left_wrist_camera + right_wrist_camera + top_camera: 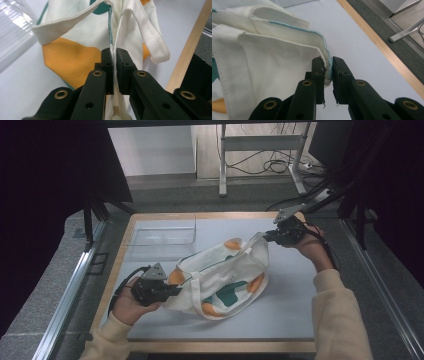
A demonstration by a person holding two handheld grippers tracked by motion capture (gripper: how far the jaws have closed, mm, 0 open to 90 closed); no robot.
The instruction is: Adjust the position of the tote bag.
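Note:
A white cloth tote bag [225, 277] with orange and teal patches lies across the middle of the grey mat, stretched between both grippers. My left gripper [172, 289] is shut on the bag's near-left edge; in the left gripper view the cloth edge [115, 37] runs up from between the closed jaws of that gripper [115, 56]. My right gripper [267, 236] is shut on the bag's far-right corner. In the right gripper view the teal-stitched rim [312, 33] is pinched by this gripper [328, 65]. A white strap [152, 37] hangs loose.
A clear plastic box [162, 236] stands at the back left of the mat [295, 285]. The wooden table edge [200, 215] frames the mat. Metal rails [70, 290] run along both sides, and a desk leg with cables [270, 165] is beyond the table.

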